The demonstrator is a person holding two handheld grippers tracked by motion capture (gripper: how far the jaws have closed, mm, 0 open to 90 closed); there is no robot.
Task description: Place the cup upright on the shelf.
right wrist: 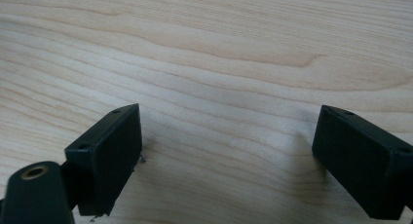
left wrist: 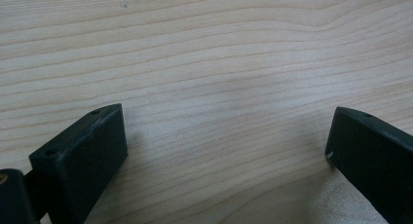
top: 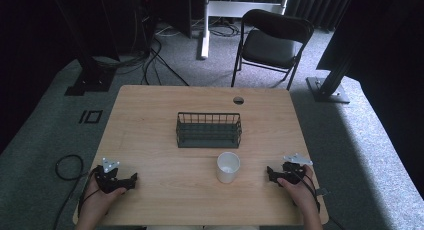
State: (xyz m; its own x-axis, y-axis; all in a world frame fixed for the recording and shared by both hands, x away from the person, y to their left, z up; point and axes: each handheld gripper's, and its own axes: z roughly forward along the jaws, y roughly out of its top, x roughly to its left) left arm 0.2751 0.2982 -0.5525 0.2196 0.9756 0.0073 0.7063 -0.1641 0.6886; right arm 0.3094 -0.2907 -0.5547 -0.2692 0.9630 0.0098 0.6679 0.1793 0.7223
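both hands sit at the near edge of the tabletop (top: 165, 97), each w/ its tongs resting on the wood. left tongs (top: 131, 180) lie well to the left of the white cup (top: 228, 166); right tongs (top: 270, 173) lie nearer, to the cup's right. in the left gripper view the left tongs (left wrist: 226, 136) are spread wide w/ bare wood between the jaws, gripping nothing. same in the right gripper view: right tongs (right wrist: 226, 136) released, nothing between.

cup stands upright, mouth up, just in front of the black wire basket (top: 209, 130), apart from it.

judging by the layout, the step is prob a reach for the cup, w/ the right tongs as they're closer. to do it well: lift off the wood first, come in level from the cup's right, straddle the wall or rim, close gently, since a light cup could tip or skid.

pose: forearms come in low, wrists about level, both tongs point inward toward the cup.
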